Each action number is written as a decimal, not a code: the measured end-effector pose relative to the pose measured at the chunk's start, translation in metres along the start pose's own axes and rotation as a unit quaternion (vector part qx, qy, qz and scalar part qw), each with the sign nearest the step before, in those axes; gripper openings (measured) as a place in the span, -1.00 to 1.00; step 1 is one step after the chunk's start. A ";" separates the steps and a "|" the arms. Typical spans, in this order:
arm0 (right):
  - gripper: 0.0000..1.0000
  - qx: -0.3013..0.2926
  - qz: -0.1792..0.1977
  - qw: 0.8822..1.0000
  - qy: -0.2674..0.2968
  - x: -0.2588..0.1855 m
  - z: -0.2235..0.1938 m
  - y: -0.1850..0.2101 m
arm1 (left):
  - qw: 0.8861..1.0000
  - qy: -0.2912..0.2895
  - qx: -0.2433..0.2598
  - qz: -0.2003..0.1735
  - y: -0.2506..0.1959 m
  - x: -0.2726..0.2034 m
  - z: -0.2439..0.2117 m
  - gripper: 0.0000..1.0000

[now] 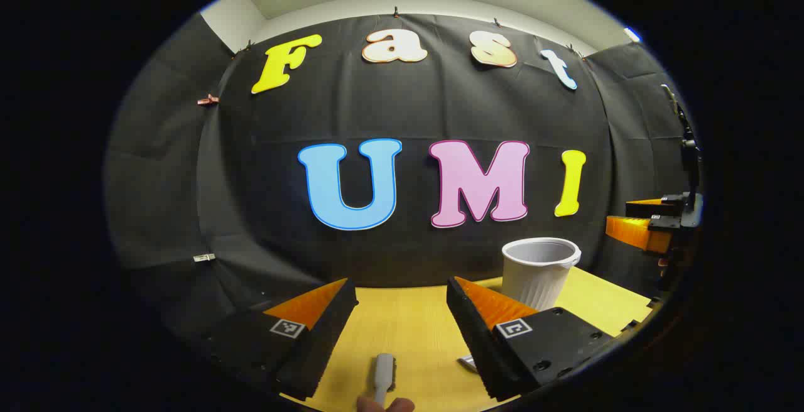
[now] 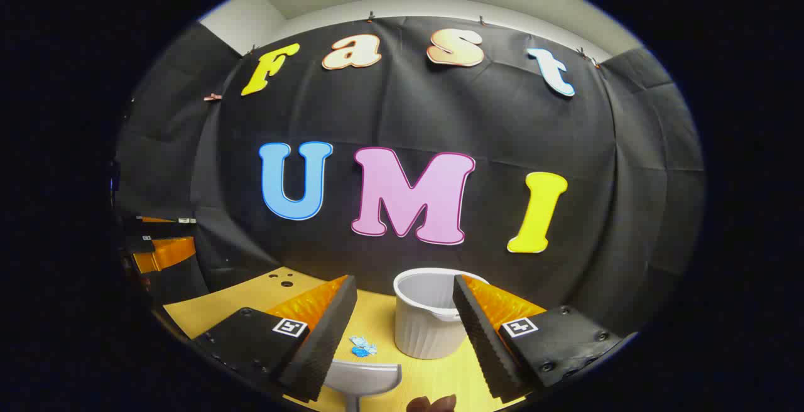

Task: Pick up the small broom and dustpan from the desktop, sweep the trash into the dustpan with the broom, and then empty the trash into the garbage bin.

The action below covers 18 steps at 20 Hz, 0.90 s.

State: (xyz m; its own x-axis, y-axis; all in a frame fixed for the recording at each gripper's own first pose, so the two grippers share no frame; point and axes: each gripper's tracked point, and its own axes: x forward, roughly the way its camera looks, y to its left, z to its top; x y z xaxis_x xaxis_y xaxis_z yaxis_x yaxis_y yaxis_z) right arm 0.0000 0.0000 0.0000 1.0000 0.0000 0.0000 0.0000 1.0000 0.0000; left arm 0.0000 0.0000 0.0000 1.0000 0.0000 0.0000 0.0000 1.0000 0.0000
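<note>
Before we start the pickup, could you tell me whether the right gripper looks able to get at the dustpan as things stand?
Probably yes: the right gripper is open, and the dustpan lies on the desktop just below its fingers, with nothing between them.

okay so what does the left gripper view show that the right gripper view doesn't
The left gripper view has the small broom lying on the desktop between its open fingers. The right gripper view instead has the dustpan near its open fingers, with blue trash just beyond it. Both share the white garbage bin standing upright on the desktop, and each catches the other gripper at its edge.
</note>
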 end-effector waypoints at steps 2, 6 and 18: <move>0.93 -0.002 0.027 1.000 -0.006 0.005 0.001 0.003 | 1.000 0.007 -0.007 0.020 -0.017 0.039 -0.001 0.89; 0.93 -0.005 0.032 0.999 0.011 0.018 -0.012 -0.010 | 0.999 0.008 0.008 0.048 -0.059 0.112 0.015 0.89; 0.93 -0.016 0.042 0.999 -0.004 0.016 -0.015 -0.019 | 0.998 -0.010 0.020 0.064 -0.007 0.043 0.023 0.89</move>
State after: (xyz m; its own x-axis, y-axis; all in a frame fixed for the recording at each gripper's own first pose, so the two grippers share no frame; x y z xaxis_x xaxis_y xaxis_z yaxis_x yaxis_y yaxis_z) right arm 0.0156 -0.0193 -0.0152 0.9965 0.0838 0.0070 -0.0835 0.9960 -0.0322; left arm 0.0427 -0.0071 0.0228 0.9916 0.1272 0.0225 -0.1280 0.9910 0.0386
